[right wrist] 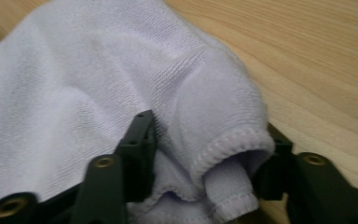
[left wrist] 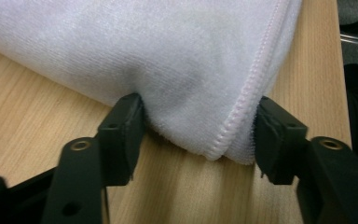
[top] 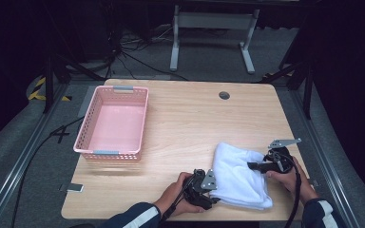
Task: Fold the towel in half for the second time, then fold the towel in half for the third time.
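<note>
A folded white towel [top: 240,175] lies near the front right of the wooden table [top: 195,123]. My left gripper [top: 213,192] meets its near left corner, held by a hand in a dark sleeve. In the left gripper view the hemmed corner of the towel [left wrist: 168,56] sits between the jaws of the left gripper [left wrist: 198,135], and both pads press against it. My right gripper [top: 256,166] reaches into the towel's right edge. In the right gripper view the towel [right wrist: 98,84] bunches up between the jaws of the right gripper [right wrist: 205,154], pinched into a fold.
A pink perforated basket [top: 83,137] with nothing in it stands at the table's left. A round cable hole [top: 224,95] sits near the far edge. The towel lies close to the table's front and right edges.
</note>
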`<state>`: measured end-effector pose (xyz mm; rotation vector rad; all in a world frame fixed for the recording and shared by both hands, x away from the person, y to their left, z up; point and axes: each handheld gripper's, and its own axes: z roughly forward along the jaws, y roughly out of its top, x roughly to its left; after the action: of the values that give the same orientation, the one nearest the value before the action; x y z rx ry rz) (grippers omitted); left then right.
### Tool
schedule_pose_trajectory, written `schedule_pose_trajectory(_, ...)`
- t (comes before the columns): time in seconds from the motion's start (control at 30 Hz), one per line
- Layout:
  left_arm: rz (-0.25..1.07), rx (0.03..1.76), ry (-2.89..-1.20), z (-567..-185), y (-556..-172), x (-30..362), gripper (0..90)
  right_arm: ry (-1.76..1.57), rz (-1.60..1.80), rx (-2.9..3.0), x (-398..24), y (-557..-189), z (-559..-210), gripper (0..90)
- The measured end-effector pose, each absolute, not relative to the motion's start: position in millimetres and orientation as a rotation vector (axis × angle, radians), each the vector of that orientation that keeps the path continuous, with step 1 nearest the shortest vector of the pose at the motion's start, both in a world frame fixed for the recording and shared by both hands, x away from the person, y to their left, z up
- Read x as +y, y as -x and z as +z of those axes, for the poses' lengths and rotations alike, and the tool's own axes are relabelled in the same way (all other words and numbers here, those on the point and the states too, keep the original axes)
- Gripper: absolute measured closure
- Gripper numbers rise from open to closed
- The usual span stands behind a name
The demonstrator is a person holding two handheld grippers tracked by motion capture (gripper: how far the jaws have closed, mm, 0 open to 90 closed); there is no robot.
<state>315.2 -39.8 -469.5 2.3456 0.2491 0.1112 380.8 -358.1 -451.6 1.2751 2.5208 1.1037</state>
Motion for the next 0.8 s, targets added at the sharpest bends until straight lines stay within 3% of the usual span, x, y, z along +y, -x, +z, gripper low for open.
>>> schedule_pose_trajectory(0.07,0.113,0.270,-2.346,-469,-316,-39,52.8,-1.273,1.124,2.536,-359,-382,-452,57.8)
schedule_pose_trajectory(0.23,0.112,0.248,-2.347,-468,-319,-38,66.1,-1.266,1.156,2.554,-359,-385,-451,63.0)
schedule_pose_trajectory(0.8,0.153,0.200,-2.373,-455,-323,-25,72.4,-1.083,1.062,2.540,-331,-387,-438,65.6)
